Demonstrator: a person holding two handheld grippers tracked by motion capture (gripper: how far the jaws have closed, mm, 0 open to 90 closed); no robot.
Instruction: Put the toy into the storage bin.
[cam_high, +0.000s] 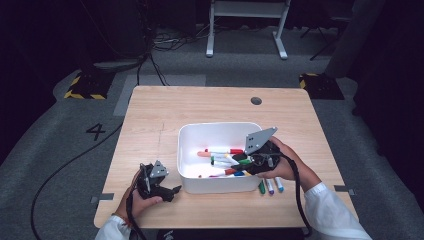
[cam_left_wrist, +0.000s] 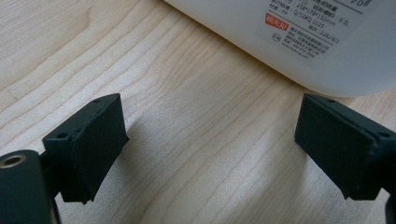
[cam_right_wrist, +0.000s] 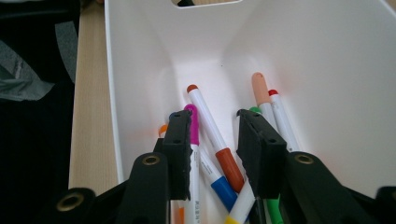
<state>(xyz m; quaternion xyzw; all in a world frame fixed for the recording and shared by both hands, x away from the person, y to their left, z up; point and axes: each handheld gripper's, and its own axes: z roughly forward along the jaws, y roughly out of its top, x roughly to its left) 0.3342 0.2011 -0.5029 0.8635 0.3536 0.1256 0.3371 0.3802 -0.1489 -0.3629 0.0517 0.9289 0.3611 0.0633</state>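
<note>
High view is showing the right gripper (cam_high: 250, 161) reaching into the white bin (cam_high: 192, 134), jaws standing apart over the markers (cam_high: 226, 160) lying inside. Right gripper view is showing about seven markers in the bin. Three more markers (cam_high: 270, 186) are lying on the table (cam_high: 150, 115) just beside the bin. The left gripper (cam_high: 172, 191) is resting on the wood, jaws wide apart, holding nothing. A "4" (cam_high: 95, 131) is marking the grey floor. The label (cam_left_wrist: 303, 23) is too small to read.
</note>
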